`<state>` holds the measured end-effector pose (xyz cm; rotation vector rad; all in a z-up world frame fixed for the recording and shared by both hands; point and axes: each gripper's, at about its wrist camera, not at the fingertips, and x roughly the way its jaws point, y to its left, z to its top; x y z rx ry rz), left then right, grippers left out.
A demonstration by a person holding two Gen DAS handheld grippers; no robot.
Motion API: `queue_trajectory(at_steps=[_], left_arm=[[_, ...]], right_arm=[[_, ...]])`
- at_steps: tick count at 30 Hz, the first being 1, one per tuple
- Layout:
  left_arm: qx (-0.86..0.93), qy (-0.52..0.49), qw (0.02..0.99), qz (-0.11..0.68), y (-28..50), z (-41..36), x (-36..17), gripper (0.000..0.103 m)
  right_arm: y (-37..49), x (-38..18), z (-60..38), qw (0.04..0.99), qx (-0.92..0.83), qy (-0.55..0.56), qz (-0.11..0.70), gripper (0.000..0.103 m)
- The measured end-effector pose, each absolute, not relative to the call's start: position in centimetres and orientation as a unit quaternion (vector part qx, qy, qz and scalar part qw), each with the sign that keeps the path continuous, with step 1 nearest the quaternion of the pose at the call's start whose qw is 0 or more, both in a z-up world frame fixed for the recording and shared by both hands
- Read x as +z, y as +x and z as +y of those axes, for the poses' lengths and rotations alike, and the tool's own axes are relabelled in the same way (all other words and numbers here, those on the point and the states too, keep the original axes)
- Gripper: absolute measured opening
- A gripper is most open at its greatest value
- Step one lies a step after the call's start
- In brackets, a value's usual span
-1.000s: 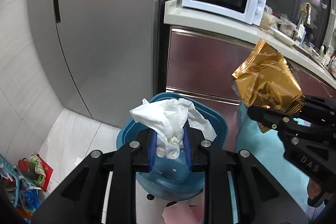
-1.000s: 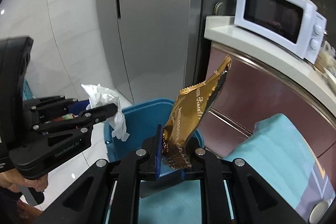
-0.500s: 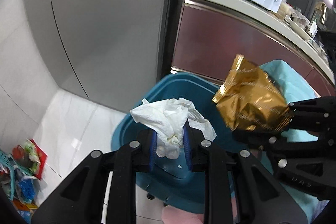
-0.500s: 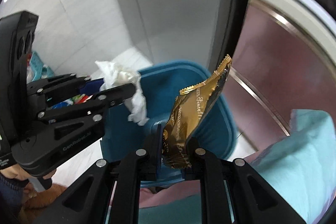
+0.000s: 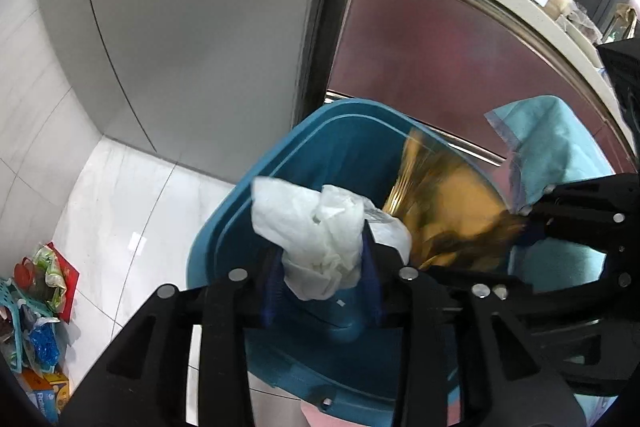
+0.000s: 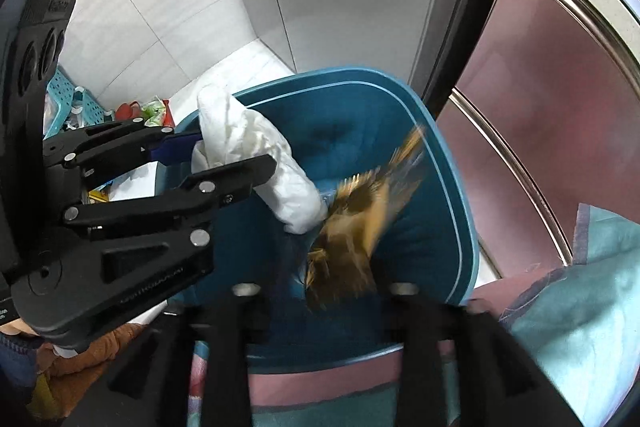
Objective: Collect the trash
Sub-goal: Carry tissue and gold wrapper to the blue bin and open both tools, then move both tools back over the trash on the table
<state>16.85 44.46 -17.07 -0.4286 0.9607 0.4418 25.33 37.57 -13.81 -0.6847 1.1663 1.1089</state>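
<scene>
The step in hand looks like the drop: both pieces of trash are over the round blue plastic bin (image 5: 320,155), and the jaws of both grippers are opening. The left gripper (image 5: 324,259) points steeply down at the bin's mouth, and the crumpled white paper tissue (image 5: 320,231) sits between its blue-padded fingers (image 5: 370,267), bulging out past the tips; the pads stand a little apart and seem no longer to press it, though it has not fallen. The right gripper (image 6: 320,291), tilted more steeply down, has the gold foil snack wrapper (image 6: 360,215) just ahead of its fingers, smeared with motion blur and apparently slipping free over the bin's interior. In the right wrist view the tissue lies just to the left of the wrapper, nearly touching it, with the left gripper reaching in from that side. Judging from this, the next move calls for widening both pairs of fingers fully, perhaps with a slight shake so the tissue does not cling to a pad.
</scene>
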Motion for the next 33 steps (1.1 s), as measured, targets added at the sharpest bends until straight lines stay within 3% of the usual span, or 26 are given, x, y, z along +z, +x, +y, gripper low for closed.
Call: queue_trajectory(at_steps=[2, 10, 13, 15, 16, 17, 22, 33], left_arm=[[0.217, -0.204, 0.84, 0.453, 16.7, 44.8, -17.2, 0.049], [0.217, -0.206, 0.852, 0.43, 16.1, 44.4, -15.2, 0.072], [0.227, -0.197, 0.861, 0.411, 15.1, 43.8, -13.3, 0.081], [0.233, -0.195, 0.87, 0.387, 13.9, 43.2, -11.4, 0.096], [0.233, -0.19, 0.877, 0.374, 13.2, 42.7, -10.4, 0.097], [0.232, -0.185, 0.886, 0.357, 12.4, 41.8, -9.3, 0.097], [0.234, -0.185, 0.904, 0.308, 9.2, 38.1, -5.9, 0.097], [0.178, -0.102, 0.946, 0.251, 4.6, 24.4, -3.0, 0.098]], right_arm=[[25.5, -13.7, 37.7, 0.645, 0.483, -0.298, 0.512, 0.035], [25.8, -11.2, 35.6, 0.67, 0.484, -0.265, 0.497, 0.038], [26.1, -8.8, 33.4, 0.691, 0.485, -0.238, 0.48, 0.05], [25.8, -6.9, 31.2, 0.711, 0.489, -0.211, 0.459, 0.058], [25.7, -6.2, 30.3, 0.722, 0.488, -0.201, 0.448, 0.068], [25.3, -5.1, 28.6, 0.737, 0.486, -0.183, 0.433, 0.078], [22.2, -1.0, 21.1, 0.79, 0.484, -0.12, 0.357, 0.094], [13.5, 2.1, 5.7, 0.878, 0.411, -0.055, 0.24, 0.096]])
